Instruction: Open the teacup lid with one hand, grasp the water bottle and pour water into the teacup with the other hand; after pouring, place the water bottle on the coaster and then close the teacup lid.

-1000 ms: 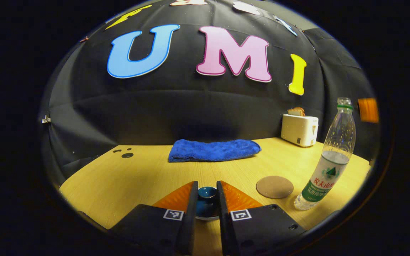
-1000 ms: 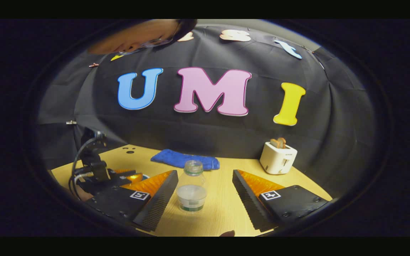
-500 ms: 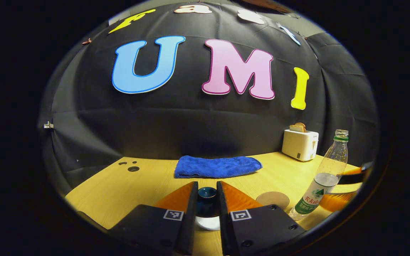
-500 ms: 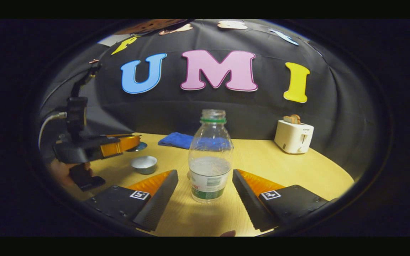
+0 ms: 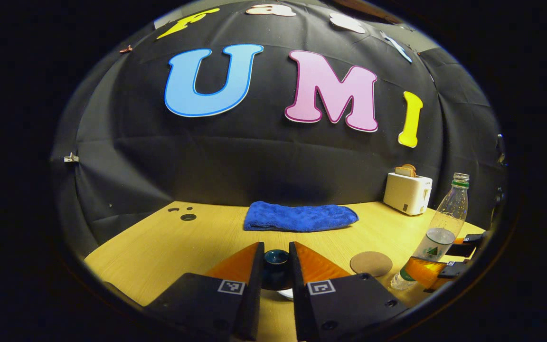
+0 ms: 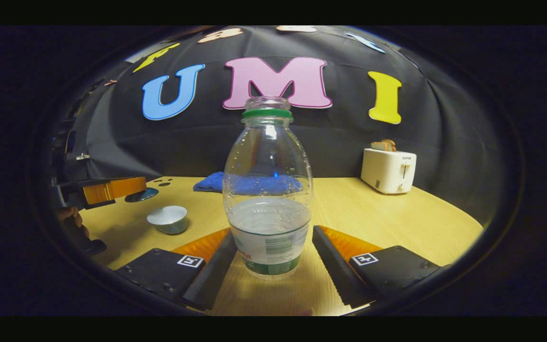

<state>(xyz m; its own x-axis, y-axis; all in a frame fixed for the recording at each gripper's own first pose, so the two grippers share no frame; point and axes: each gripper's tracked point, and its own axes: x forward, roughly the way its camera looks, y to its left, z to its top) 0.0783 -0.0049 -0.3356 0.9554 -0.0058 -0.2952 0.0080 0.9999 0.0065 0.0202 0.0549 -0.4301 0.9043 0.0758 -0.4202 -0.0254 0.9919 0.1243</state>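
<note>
The table (image 6: 397,213) is a light wood surface running back to the cloth wall. On it, largest first: a folded blue towel (image 5: 300,216) at the rear centre, a white toaster (image 6: 388,170) at the rear right, the water bottle (image 6: 268,190), a round cork coaster (image 5: 371,263) and the teacup (image 6: 167,219).

In the right gripper view, the water bottle stands upright on the table directly between the fingers of the right gripper (image 6: 269,259). Its long axis is vertical, its uncapped neck with a green ring points up, and it is roughly half full. The jaws stand wide apart and flank the labelled lower body. The left finger lies at or just against the label, while a narrow gap separates the right finger from it.

In the left gripper view, the left gripper (image 5: 276,278) is held roughly level above the table, and its fingers are closed on the dark blue knob of the teacup lid (image 5: 275,270). In the right gripper view, the lid is raised clear of the table. The open teacup sits below and beside it, and a hand (image 6: 70,214) is partly visible under the left gripper.

The coaster lies flat just left of the bottle, between it and the left gripper.
</note>
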